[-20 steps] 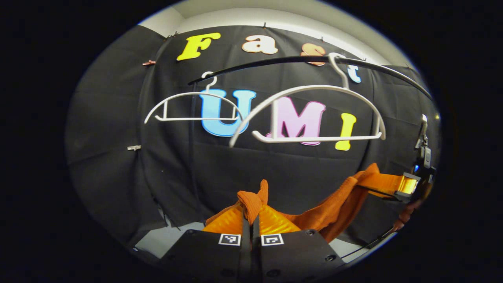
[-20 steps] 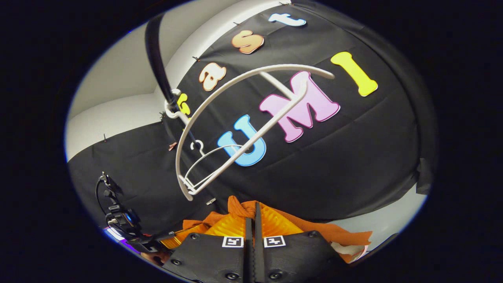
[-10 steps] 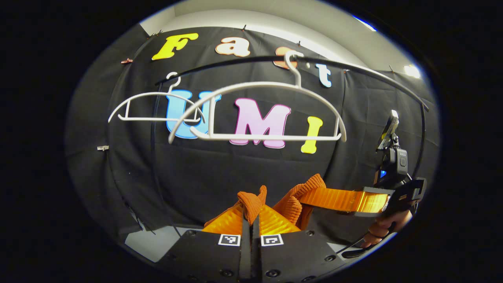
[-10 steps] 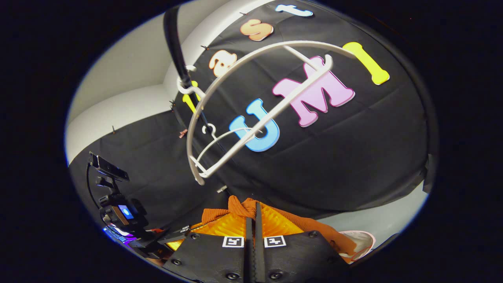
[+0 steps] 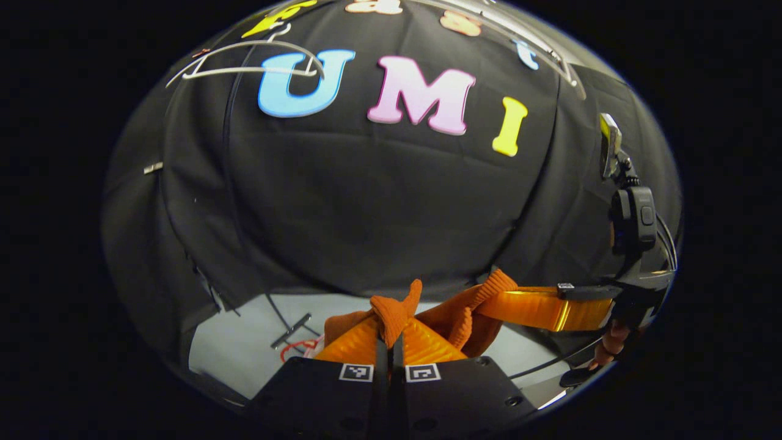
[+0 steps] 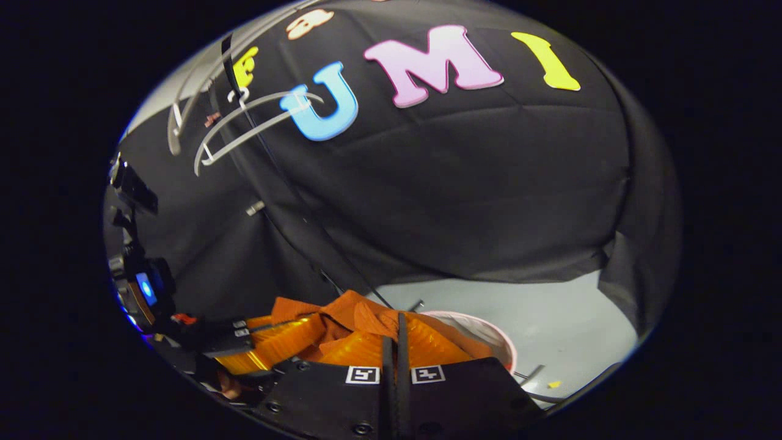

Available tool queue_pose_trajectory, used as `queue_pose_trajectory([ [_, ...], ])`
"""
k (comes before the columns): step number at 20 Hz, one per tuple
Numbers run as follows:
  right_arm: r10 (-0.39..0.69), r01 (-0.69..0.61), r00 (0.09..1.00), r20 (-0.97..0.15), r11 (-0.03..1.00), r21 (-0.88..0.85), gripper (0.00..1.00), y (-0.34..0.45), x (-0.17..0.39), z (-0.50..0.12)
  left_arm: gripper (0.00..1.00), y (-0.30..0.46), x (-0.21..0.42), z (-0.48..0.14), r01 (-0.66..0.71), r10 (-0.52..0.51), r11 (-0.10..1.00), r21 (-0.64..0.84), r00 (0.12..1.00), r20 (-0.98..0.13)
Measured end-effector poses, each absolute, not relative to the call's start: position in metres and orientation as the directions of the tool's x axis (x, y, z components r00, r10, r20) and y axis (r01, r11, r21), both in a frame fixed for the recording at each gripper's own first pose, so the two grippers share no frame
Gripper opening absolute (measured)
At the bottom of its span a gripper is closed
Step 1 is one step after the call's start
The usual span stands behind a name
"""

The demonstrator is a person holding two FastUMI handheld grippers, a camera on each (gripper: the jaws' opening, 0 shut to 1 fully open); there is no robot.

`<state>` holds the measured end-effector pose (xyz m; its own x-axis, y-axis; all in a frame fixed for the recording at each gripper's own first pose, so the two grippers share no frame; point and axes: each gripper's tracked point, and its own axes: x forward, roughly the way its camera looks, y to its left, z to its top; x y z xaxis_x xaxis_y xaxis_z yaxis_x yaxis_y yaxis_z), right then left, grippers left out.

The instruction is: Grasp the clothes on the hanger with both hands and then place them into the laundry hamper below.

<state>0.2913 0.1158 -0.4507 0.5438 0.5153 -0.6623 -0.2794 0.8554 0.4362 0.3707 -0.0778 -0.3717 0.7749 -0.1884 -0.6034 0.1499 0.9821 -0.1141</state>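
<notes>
Left gripper view, both grippers level, left gripper (image 5: 391, 330) and right gripper (image 6: 396, 333) clamping orange garment (image 5: 452, 311)

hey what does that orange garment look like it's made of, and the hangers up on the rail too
Orange garment: looks like a soft ribbed knit, matte; fine ridges show along its bunched edge, where the left tongs pinch it. The exact fibre can't be told.

Hangers: probably moulded plastic, white and smooth; thin, even, rounded bars with a slight sheen. Coated metal can't be ruled out.
</notes>
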Motion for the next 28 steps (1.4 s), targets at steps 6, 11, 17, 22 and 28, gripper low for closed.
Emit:
queue_pose_trajectory([
  [6, 0.377, -0.232, 0.411, -0.830, 0.924, 0.305, 0.05, 0.089, 0.263, -0.532, 0.05, -0.063, 0.353, -0.438, 0.117, -0.103, 0.993, -0.036, 0.646, -0.757],
  [11, 0.273, -0.232, 0.398, -0.876, 0.954, 0.191, 0.98, 0.070, 0.251, -0.548, 0.93, -0.050, 0.347, -0.447, 0.126, -0.029, 0.990, 0.065, 0.630, -0.776],
  [17, 0.289, -0.230, 0.446, -0.847, 0.952, 0.203, 0.99, 0.075, 0.252, -0.527, 0.95, -0.054, 0.340, -0.438, 0.118, -0.053, 0.993, 0.029, 0.634, -0.771],
  [22, 0.278, -0.220, 0.518, -0.809, 0.957, 0.187, 0.99, 0.077, 0.245, -0.480, 0.95, -0.055, 0.327, -0.392, 0.142, -0.085, 0.990, 0.018, 0.681, -0.728],
  [28, 0.252, -0.150, 0.670, -0.699, 0.967, 0.205, 0.99, 0.083, 0.240, -0.378, 0.96, -0.045, 0.302, -0.297, 0.120, -0.105, 0.993, -0.016, 0.792, -0.602],
])
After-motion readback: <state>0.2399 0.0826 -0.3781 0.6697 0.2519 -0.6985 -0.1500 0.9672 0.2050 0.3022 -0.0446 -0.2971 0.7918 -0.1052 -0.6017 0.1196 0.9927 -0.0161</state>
